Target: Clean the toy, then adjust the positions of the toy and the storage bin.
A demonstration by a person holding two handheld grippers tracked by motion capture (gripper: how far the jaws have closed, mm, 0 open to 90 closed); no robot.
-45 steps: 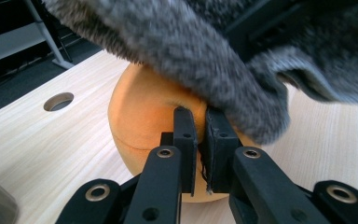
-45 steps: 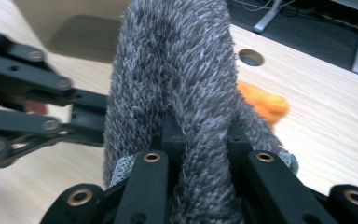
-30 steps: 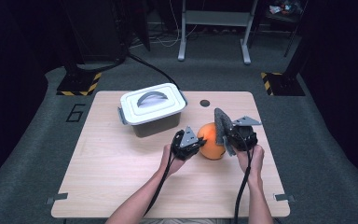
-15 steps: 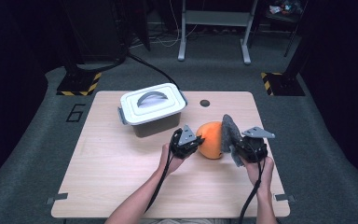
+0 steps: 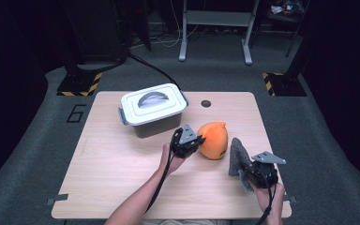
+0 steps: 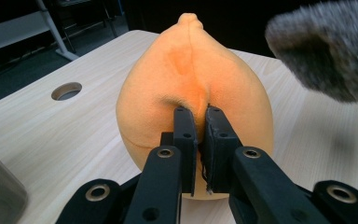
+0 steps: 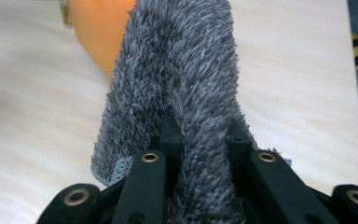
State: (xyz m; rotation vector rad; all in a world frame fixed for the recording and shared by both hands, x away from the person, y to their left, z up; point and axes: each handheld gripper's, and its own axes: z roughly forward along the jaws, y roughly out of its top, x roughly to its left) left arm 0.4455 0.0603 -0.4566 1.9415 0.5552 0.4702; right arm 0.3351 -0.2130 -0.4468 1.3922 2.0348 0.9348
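A: How do the arms sit around the orange plush toy (image 5: 214, 139)?

B: Both forearms come in from the near edge of the table (image 5: 112, 187). The left hand (image 5: 172, 157) angles up to the toy's left side, with the left gripper (image 5: 198, 139) laid nearly level against it. The right hand (image 5: 268, 190) sits near and to the right of the toy, close to the table's front corner.

A: And the jaws?

B: The left gripper's jaws are pressed together on a fold of the toy's orange fabric (image 6: 198, 100). The right gripper (image 5: 243, 165) pinches a grey shaggy cloth (image 5: 237, 154), which stands up above its jaws, apart from the toy.

A: Any containers?

B: A white box (image 5: 152, 110) stands behind and left of the toy, its lid with a grey handle (image 5: 152, 97) on. I cannot tell what is inside.
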